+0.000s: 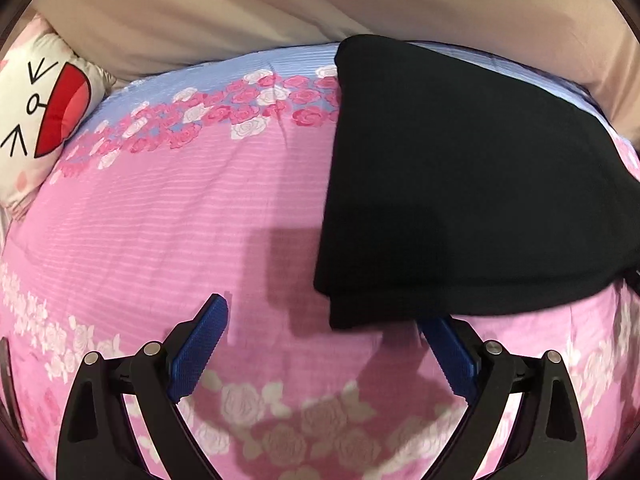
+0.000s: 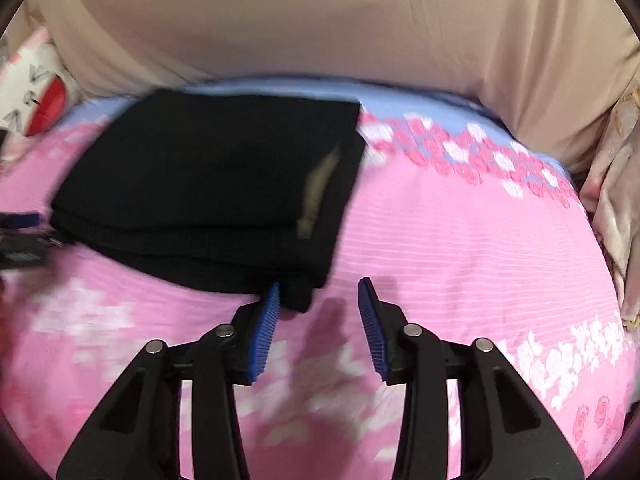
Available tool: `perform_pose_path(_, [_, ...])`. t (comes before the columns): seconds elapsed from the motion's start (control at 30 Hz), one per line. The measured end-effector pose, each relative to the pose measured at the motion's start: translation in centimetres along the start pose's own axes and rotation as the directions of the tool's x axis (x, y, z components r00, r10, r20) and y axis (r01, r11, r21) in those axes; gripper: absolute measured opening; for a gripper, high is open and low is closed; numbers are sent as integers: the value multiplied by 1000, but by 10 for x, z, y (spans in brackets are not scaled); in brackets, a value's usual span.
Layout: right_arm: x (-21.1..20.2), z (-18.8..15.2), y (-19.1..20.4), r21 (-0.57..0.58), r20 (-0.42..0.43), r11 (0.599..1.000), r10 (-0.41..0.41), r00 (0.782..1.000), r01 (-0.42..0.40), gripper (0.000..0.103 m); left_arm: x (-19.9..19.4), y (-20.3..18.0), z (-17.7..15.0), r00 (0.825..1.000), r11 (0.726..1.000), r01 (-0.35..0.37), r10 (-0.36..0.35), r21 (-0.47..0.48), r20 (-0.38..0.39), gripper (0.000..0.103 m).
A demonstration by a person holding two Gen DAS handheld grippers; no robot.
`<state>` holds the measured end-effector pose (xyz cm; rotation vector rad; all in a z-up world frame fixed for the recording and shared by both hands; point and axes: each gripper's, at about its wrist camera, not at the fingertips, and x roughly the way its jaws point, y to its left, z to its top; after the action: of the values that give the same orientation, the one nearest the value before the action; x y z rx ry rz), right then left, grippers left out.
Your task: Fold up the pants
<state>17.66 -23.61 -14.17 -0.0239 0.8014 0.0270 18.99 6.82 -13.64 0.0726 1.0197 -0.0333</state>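
Hovering nearest the lens, the left gripper (image 1: 324, 320) stands with its jaws spread wide and nothing between them, its right pad (image 1: 444, 344) just under the near edge of the black pants (image 1: 460, 184), though contact cannot be told. The right gripper (image 2: 318, 300) is likewise released, jaws partly apart and empty; its left pad (image 2: 268, 320) sits just beside the near corner of the pants (image 2: 216, 184), which pokes toward the gap without being pinched. Both tools appear let go because the garment already lies as a compact, layered rectangle, a state suggesting the folding is largely complete. The pants rest flat on the pink bedspread (image 1: 160, 216), printed with rose bands, a light strip (image 2: 316, 192) showing along their right side in the right wrist view. Farther off, a blue floral band (image 1: 248, 96) crosses the cover. Beyond it rises a beige backing (image 2: 320, 20), and a cartoon-face pillow (image 1: 36, 112) lies well apart at far left. Nothing obstructs the garment.
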Motion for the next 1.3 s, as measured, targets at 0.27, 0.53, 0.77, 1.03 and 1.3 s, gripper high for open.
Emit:
perform_pose_path(0.27, [-4, -1, -19, 110, 9, 994, 8, 1000, -9, 62, 4, 3, 1, 1000, 1000, -1, 1, 1, 11, 98])
perform_pose_path(0.53, [10, 8, -21, 75, -1, 996, -48, 999, 48, 59, -1, -3, 1, 999, 999, -37, 36, 29, 35, 98])
perform_pose_path(0.77, [-13, 3, -40, 157, 19, 987, -42, 999, 38, 52, -1, -2, 1, 999, 999, -28, 27, 26, 39, 98])
perform_pose_path(1.03, [17, 14, -18, 87, -17, 995, -43, 999, 45, 57, 0, 1, 1, 999, 1000, -17, 17, 12, 34, 98])
perform_pose_path(1.3, [8, 9, -32, 181, -8, 983, -21, 1000, 22, 69, 2, 3, 1, 1000, 1000, 0, -1, 8, 32, 98])
